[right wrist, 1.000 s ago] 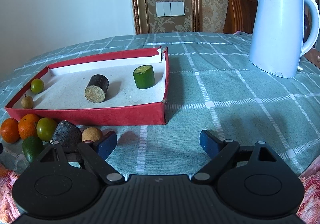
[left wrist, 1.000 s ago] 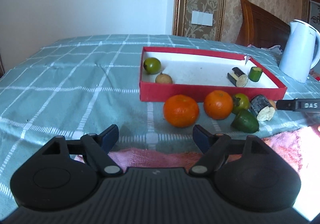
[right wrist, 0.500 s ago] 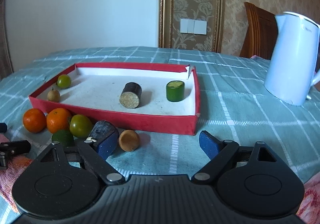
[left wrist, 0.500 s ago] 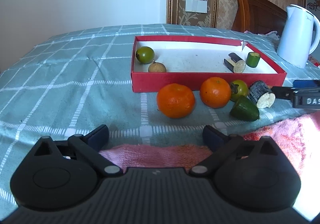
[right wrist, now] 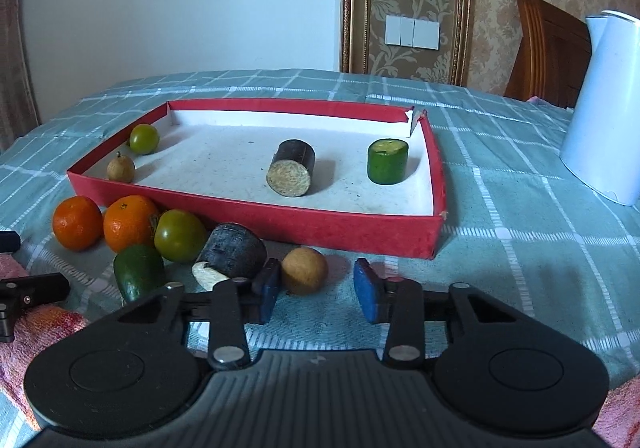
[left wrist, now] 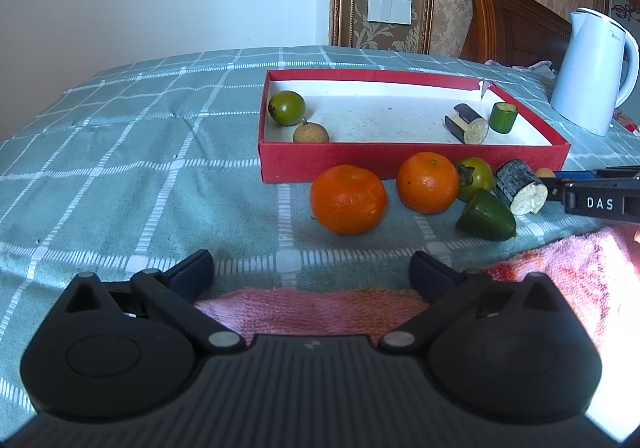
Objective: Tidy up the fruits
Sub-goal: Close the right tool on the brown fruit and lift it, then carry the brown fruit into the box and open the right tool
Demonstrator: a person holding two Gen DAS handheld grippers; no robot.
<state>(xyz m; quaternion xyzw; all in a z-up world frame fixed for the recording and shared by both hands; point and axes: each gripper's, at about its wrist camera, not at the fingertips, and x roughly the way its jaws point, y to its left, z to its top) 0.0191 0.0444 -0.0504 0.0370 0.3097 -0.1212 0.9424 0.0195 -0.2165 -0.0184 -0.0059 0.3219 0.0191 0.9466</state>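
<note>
While the right gripper (right wrist: 316, 290) has just been closing, its pads not yet gripping the brown fruit (right wrist: 304, 270) between its fingertips, the left gripper (left wrist: 312, 272) hangs released, oranges (left wrist: 348, 198) ahead.

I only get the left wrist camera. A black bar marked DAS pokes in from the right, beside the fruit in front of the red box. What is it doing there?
Observer: That is the right gripper. Its jaws have just been closing around a small round brown fruit, mostly hidden from you behind the dark chunk.
Visitor: Has it got hold of it?
Observer: Not yet. One finger is right at the fruit; the other stands apart from it.
Visitor: Is the fruit against the box?
Observer: It seems not. It lies on the tablecloth in front of the red box.
</note>
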